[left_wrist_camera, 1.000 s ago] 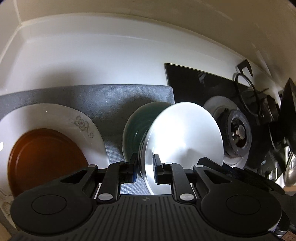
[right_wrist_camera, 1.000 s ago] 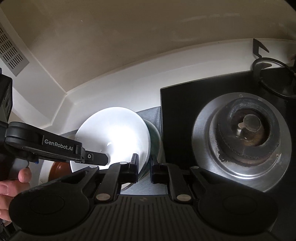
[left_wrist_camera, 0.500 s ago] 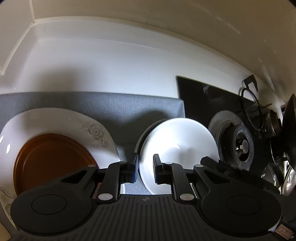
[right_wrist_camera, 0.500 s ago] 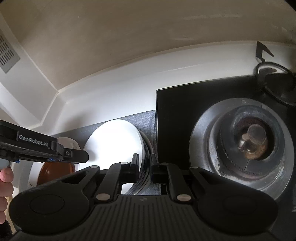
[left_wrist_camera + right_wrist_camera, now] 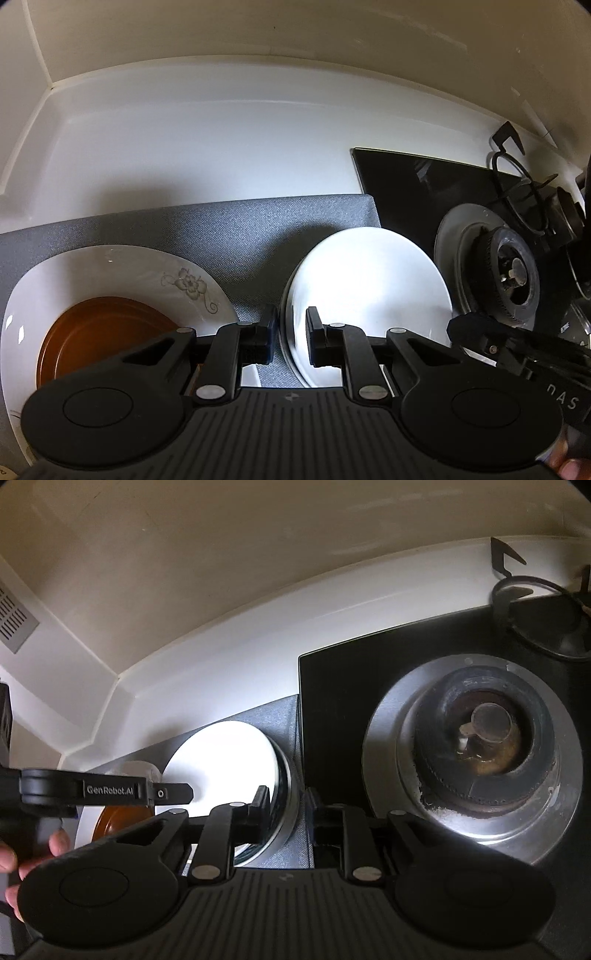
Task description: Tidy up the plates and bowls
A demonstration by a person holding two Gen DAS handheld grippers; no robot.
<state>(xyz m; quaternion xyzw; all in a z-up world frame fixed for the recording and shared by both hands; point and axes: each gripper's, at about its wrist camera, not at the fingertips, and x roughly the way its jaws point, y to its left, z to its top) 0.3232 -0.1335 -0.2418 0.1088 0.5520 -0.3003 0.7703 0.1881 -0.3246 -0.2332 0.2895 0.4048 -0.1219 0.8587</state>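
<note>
Risk of a chipped rim: my left claw (image 5: 290,341) straddles the white plate (image 5: 369,295) edge, jaws apart, my right claw (image 5: 286,812) likewise, beside the stove burner (image 5: 480,753).

Grey mat (image 5: 258,229) beside black hob (image 5: 369,686)
</note>
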